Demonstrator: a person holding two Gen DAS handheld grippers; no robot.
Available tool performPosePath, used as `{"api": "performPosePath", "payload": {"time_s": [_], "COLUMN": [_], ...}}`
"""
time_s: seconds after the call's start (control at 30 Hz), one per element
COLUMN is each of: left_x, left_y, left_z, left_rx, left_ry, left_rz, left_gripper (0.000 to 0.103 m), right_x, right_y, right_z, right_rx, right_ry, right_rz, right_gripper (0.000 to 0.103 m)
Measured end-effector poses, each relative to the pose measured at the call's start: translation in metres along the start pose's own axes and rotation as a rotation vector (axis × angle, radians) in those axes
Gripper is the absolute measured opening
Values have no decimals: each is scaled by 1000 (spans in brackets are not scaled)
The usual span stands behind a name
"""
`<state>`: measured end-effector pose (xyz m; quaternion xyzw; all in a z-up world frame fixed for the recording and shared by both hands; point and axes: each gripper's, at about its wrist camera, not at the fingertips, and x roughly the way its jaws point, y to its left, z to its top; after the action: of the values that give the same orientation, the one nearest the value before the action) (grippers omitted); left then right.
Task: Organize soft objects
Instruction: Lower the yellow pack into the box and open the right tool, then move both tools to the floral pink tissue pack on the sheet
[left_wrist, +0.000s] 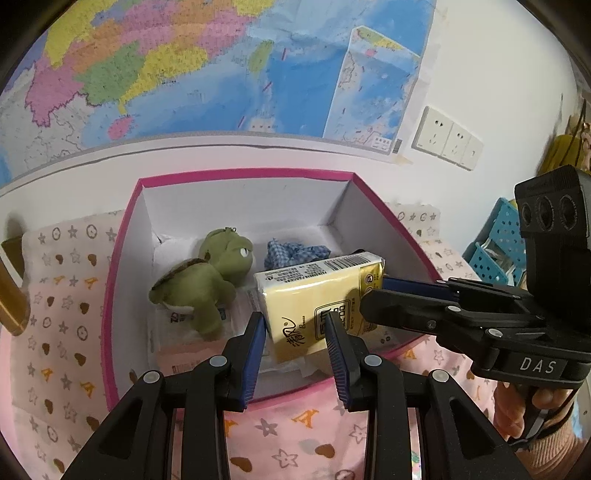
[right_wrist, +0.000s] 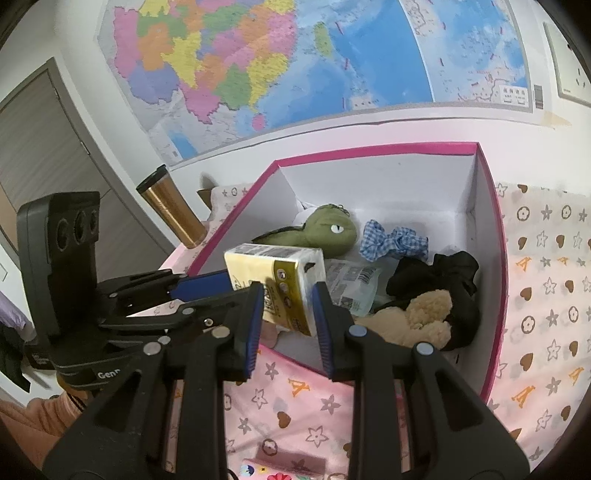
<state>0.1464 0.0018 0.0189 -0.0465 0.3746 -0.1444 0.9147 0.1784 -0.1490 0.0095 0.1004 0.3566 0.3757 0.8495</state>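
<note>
A yellow tissue pack (left_wrist: 314, 302) (right_wrist: 280, 284) hangs over the front of a pink-rimmed white box (left_wrist: 125, 236) (right_wrist: 495, 236). My left gripper (left_wrist: 295, 325) and my right gripper (right_wrist: 288, 295) are both shut on the pack, one at each end. In the left wrist view the right gripper (left_wrist: 376, 295) comes in from the right. Inside the box lie a green plush turtle (left_wrist: 214, 280) (right_wrist: 325, 229), a blue checked scrunchie (left_wrist: 291, 253) (right_wrist: 391, 240), a black cloth (right_wrist: 450, 280), a beige plush (right_wrist: 421, 317) and flat wrapped packets (right_wrist: 351, 280).
The box stands on a pink patterned cloth (left_wrist: 55, 295) (right_wrist: 546, 295) against a wall with a map (left_wrist: 184, 66). A gold tumbler (right_wrist: 173, 206) stands left of the box. A blue plastic basket (left_wrist: 495, 243) is at the right.
</note>
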Motion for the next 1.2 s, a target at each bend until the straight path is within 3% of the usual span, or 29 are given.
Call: {"api": "performPosePath", "payload": {"time_s": [0.73,0.97,1.07,1.2], "left_x": [34,6,-15,-40], "left_y": [17,17,9,-6], "left_z": [2,-6,-13,-29], "left_rx": [-40,-44,-26,5], "left_ry": [76,6,-35,-66], "left_rz": [41,20,-7,-46], "left_gripper": [32,39,45,46], "right_x": [28,3,-14,-33], "right_y": [-13,-12,-6,1], "right_z": [-2,-10,-15,-27], "right_rx": [55,40,19,-5], "right_ry": [61,34,14,9], "right_rz": [10,27,42,59], "right_gripper": [30,31,38,45]}}
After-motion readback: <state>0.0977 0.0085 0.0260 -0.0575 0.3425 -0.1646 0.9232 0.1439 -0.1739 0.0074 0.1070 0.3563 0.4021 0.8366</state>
